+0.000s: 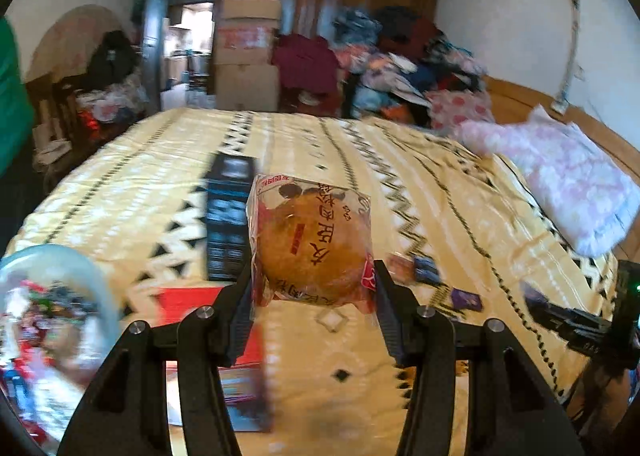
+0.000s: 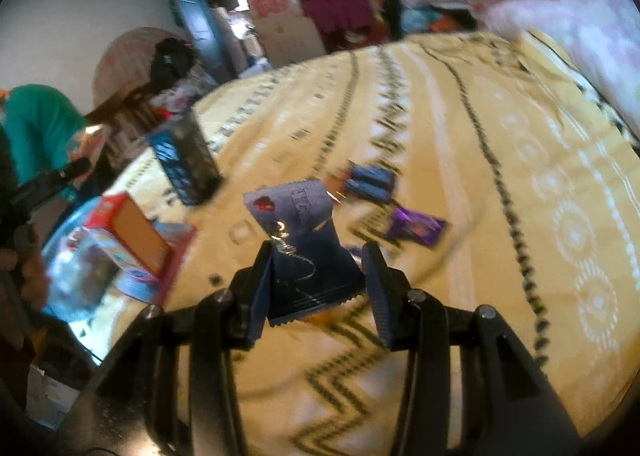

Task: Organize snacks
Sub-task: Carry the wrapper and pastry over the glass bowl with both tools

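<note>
We've got both hands loaded above the bed [image 1: 420, 183]. Our left gripper [image 1: 314, 288] has its fingers pinching a wrapped bun [image 1: 312, 240], clear packet with red print, held up off the yellow patterned bedspread. Our right gripper [image 2: 316, 276] carries a dark blue snack packet [image 2: 300, 248] between its fingers; the left finger presses on it, though whether the right one touches we cannot tell through the blur.

This looks like the carry step: two snacks picked, neither yet put away. More wrapped sweets [image 2: 370, 179] and a purple one [image 2: 416, 225] lie loose mid-bed, with a tall dark box [image 1: 228, 215] standing behind the bun.

Toward the bed's near left corner sits a clear round tub [image 1: 52, 312] already full of wrappers, beside a red box [image 2: 128, 232]. That tub seems the likely target, so next we'd swing each packet over its rim, then spread the fingers to drop it in, taking care not to squash the bun.
</note>
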